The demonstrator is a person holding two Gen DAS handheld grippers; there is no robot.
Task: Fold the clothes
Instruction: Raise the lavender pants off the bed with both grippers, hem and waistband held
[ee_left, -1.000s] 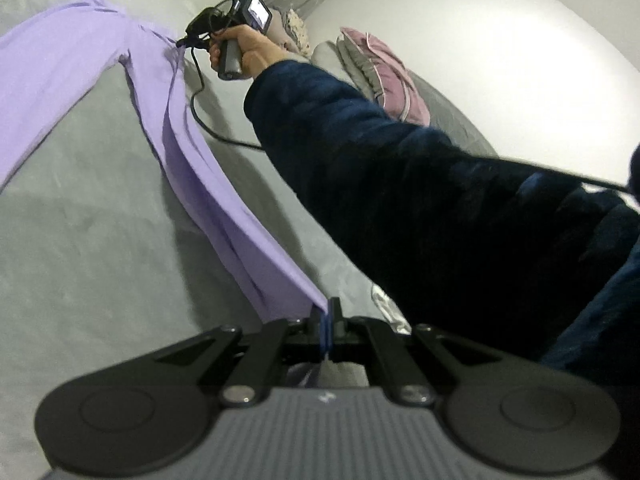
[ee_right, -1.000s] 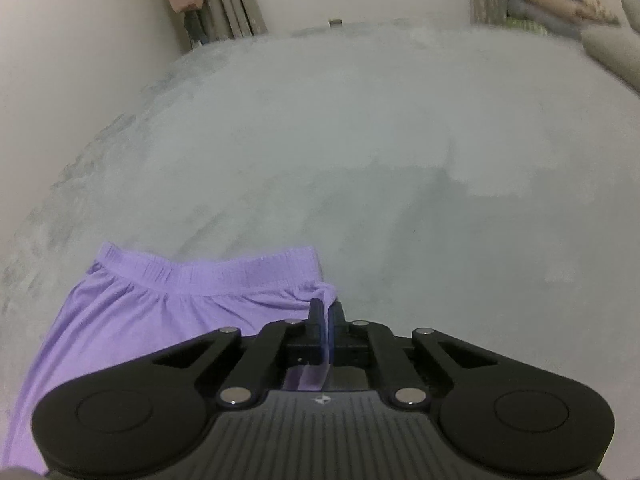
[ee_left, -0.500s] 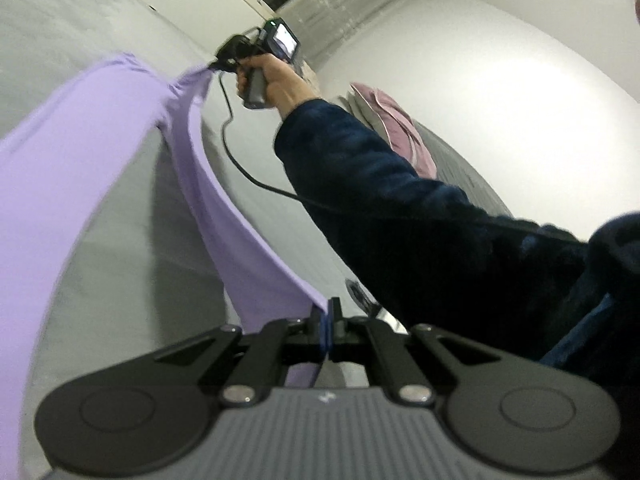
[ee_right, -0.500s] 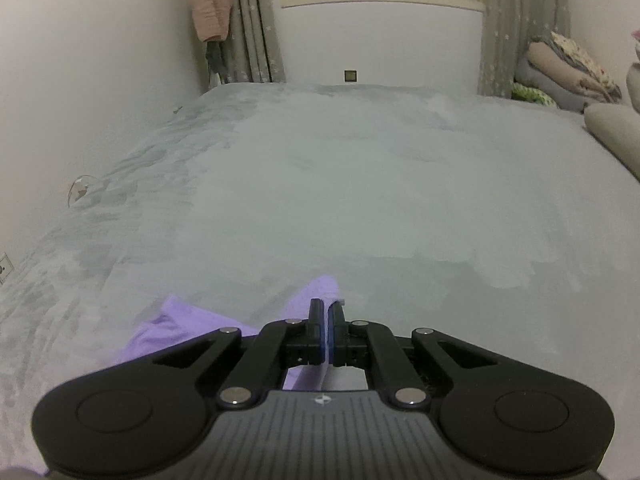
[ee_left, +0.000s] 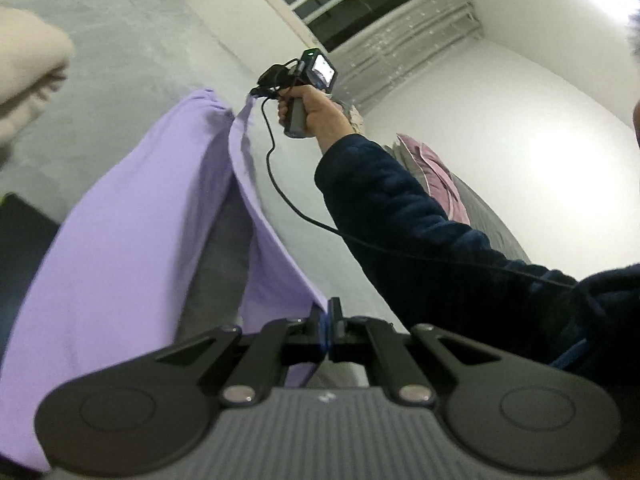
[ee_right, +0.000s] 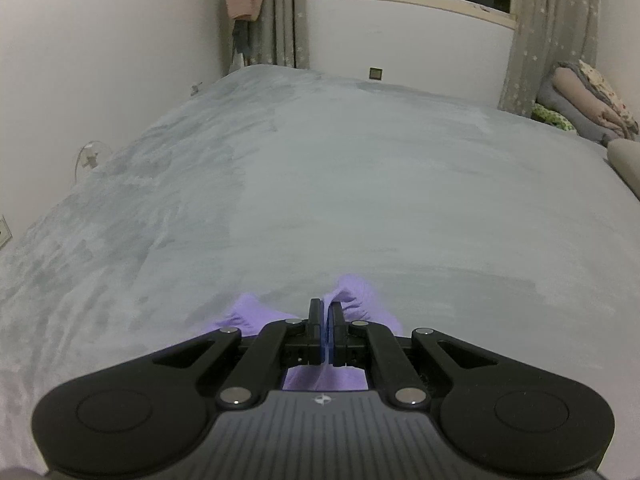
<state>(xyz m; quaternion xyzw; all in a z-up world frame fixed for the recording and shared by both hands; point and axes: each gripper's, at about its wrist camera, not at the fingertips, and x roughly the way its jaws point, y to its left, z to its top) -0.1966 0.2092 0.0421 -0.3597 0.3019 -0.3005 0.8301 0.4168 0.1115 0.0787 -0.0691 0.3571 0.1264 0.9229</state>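
Note:
A pair of lilac trousers [ee_left: 132,248] hangs in the air above the grey bed [ee_left: 120,64], stretched between my two grippers. My left gripper [ee_left: 329,312] is shut on the hem of one leg. My right gripper [ee_left: 260,90], held in a hand with a dark blue sleeve, is shut on the waistband far ahead. In the right wrist view the right gripper [ee_right: 327,312] is shut on bunched lilac waistband fabric [ee_right: 356,292], high above the bed. The other trouser leg hangs loose at the left.
The grey bed cover [ee_right: 360,184] fills the right wrist view. Folded bedding [ee_right: 588,100] lies at the far right corner, a pink pillow [ee_left: 436,176] by the wall, a cream blanket [ee_left: 28,68] at the left. A black cable [ee_left: 288,196] hangs from the right gripper.
Both grippers have risen, lifting the trousers off the bed. The waistband that lay flat on the bed now hangs bunched from the right gripper. Both views have tilted upward toward the window.

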